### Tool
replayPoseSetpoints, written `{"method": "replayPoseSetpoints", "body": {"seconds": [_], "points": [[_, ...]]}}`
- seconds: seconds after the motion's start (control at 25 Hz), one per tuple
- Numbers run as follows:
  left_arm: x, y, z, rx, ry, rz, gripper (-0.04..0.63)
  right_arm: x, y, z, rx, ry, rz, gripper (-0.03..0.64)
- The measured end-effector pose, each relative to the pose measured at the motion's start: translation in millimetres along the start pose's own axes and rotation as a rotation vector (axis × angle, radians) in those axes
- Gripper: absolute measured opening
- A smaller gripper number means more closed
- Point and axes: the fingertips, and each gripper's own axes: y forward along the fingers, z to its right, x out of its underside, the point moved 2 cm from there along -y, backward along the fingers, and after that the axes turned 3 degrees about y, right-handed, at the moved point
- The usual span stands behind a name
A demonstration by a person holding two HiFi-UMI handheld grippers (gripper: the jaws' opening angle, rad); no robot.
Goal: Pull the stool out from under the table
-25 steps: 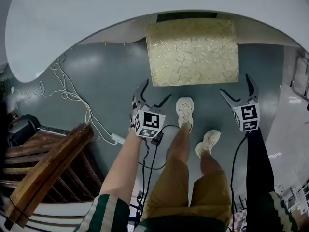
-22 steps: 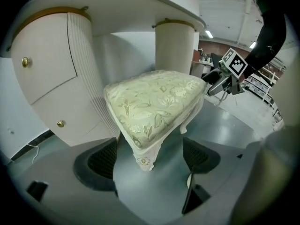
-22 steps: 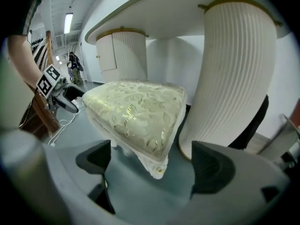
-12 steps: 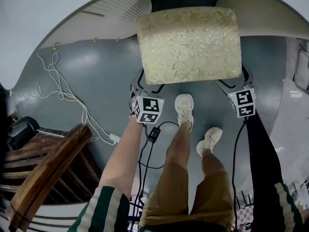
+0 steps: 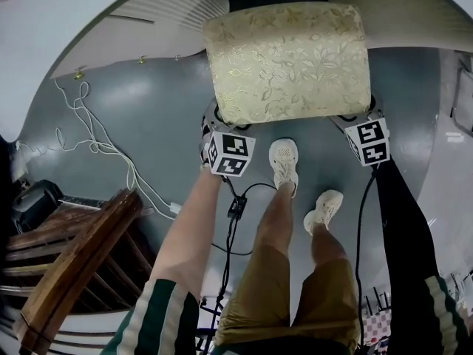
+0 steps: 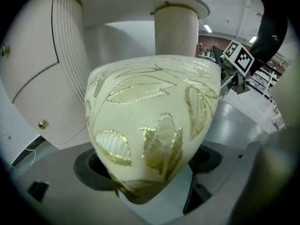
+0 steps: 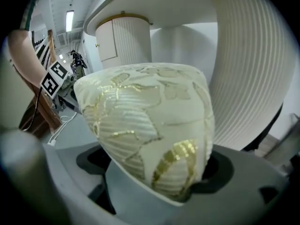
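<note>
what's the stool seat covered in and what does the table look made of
Stool seat: woven upholstery fabric, cream with shiny gold leaf motifs, likely brocade; ribbed threads show close up. Table: smooth white finish, fluted pedestal; probably painted wood, but the look leaves it open.

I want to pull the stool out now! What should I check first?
1. The left gripper is at a near corner of the stool: ok, the corner sits between its fingers.
2. The right gripper is at the other near corner: ok.
3. Fingers squeezed shut on the stool: not ok, both pairs stand apart.
4. Room to step back: not ok, the shoes stand close behind the stool, and a cable lies beside them.
5. Stool legs free to slide: cannot tell, the cushion hides them.
</note>
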Motion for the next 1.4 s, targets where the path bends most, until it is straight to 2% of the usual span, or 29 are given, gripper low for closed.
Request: {"method": "replayPoseSetpoints", "body": {"seconds": [0.28,0.52,0.96,1.4], "points": [[-0.2,-3.6,-1.9,0.046,-0.035,-0.073,0.440,1.1,-4.0,-1.3,-0.022,0.046,-0.075,0.510],[-5.9,-14.6,-8.6,0.099,-0.013,-0.109,0.434,0.2,-14.0,-11.5,-0.036,0.110,-0.070,0.506],[-12.0,-35.0,-14.9,0.120,0.045,-0.196,0.431,8.4,-15.2,-28.0,-0.097,0.218,-0.143,0.506],[-16.0,-40.3,-19.4,0.093,0.065,-0.254,0.430,12.6,-6.5,-30.5,-0.145,0.237,-0.158,0.506]]}}
